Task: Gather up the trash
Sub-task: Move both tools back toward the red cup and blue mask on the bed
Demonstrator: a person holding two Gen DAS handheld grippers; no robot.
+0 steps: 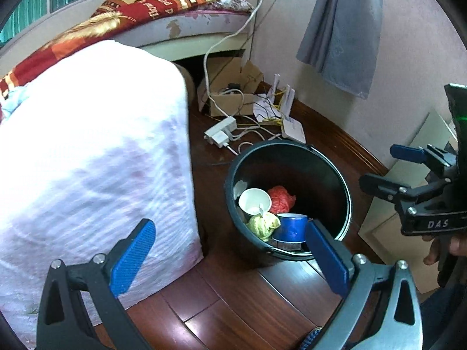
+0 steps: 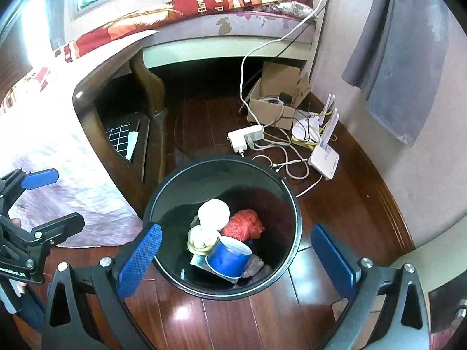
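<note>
Both blue-padded tongs, left gripper (image 1: 230, 250) and right gripper (image 2: 236, 253), gape wide and empty above the round black plastic bin (image 2: 293, 204) on the wooden floor, holding a blue paper cup (image 2: 229, 258), white cup (image 2: 214, 214) and crumpled red wrapper (image 2: 245, 224).

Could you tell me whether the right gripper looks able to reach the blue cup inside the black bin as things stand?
Probably yes. The right gripper is open and empty above the black bin, whose mouth is uncovered. The blue cup lies on top of the other trash, nothing over it.
</note>
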